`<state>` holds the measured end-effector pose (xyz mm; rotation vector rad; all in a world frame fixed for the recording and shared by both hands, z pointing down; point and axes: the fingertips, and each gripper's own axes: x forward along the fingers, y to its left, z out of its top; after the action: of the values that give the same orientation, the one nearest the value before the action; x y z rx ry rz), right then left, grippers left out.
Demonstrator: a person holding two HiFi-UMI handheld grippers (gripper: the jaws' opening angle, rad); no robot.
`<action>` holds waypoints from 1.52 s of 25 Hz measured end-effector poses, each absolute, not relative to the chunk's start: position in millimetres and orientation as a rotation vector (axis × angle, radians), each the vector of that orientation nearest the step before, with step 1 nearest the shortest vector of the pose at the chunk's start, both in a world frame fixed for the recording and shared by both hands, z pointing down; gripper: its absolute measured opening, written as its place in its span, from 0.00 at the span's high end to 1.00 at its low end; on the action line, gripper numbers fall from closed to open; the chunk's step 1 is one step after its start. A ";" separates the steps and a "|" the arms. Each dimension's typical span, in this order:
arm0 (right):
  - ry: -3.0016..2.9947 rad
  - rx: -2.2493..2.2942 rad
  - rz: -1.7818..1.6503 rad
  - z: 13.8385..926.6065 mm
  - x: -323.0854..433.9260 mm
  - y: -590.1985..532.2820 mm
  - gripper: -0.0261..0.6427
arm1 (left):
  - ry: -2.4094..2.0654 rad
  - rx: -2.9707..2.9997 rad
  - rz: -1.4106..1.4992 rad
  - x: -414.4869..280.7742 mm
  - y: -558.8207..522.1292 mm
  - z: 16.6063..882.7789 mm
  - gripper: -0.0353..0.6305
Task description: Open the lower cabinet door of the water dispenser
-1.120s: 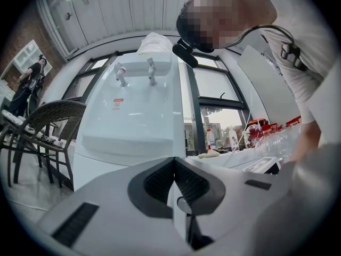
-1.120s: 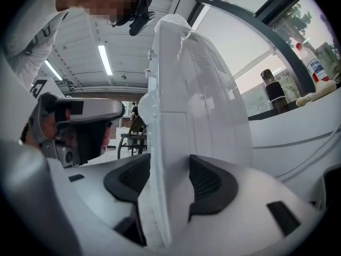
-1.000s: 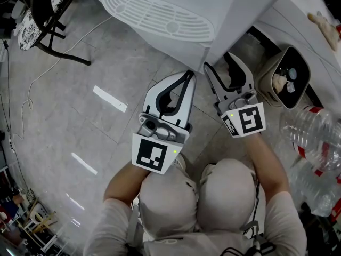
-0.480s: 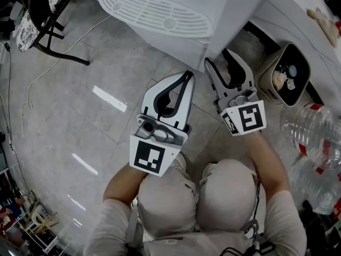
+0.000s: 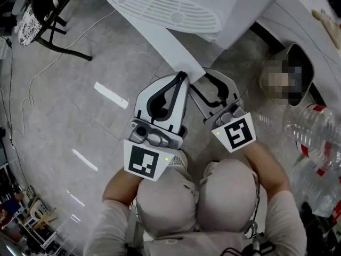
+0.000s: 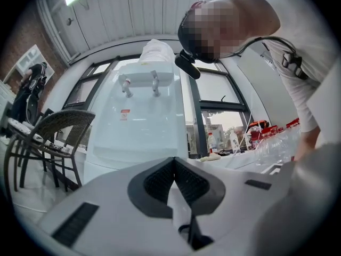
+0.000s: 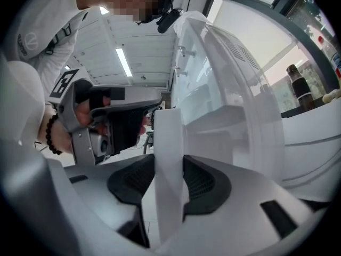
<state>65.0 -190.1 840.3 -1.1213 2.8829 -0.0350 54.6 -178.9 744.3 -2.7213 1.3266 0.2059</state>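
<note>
A: Head view, where is the lower cabinet door (image 5: 178, 49) sitting?
B: It's standing ajar off the water dispenser (image 5: 240, 9), upright, with its free edge pointing at the person. The right hand-held gripper (image 5: 205, 78) has just been closing and is clamping that edge. The left hand-held gripper (image 5: 183, 78) is hanging just beside it, clenched on nothing.

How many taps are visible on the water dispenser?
2. Both sit on the upper front of the dispenser in the left gripper view: the left tap and the right tap, side by side. None seems hidden.
</note>
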 end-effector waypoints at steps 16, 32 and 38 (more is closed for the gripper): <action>3.026 -0.858 -0.034 841.9 -9.1 -159.4 0.67 | 1.730 -2.486 0.087 -83.4 -159.3 759.0 0.94; 3.080 -0.576 -0.079 841.1 -96.6 -137.3 0.70 | 1.927 -2.395 0.074 -162.3 -127.9 775.6 0.94; 3.074 -0.493 -0.062 839.4 -126.9 -138.5 0.72 | 1.973 -2.339 0.040 -178.7 -124.6 780.0 0.94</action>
<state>-126.9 -138.5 839.4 -0.4929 3.0735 -0.0622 -178.7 -124.6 780.0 -2.3391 1.9734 0.0402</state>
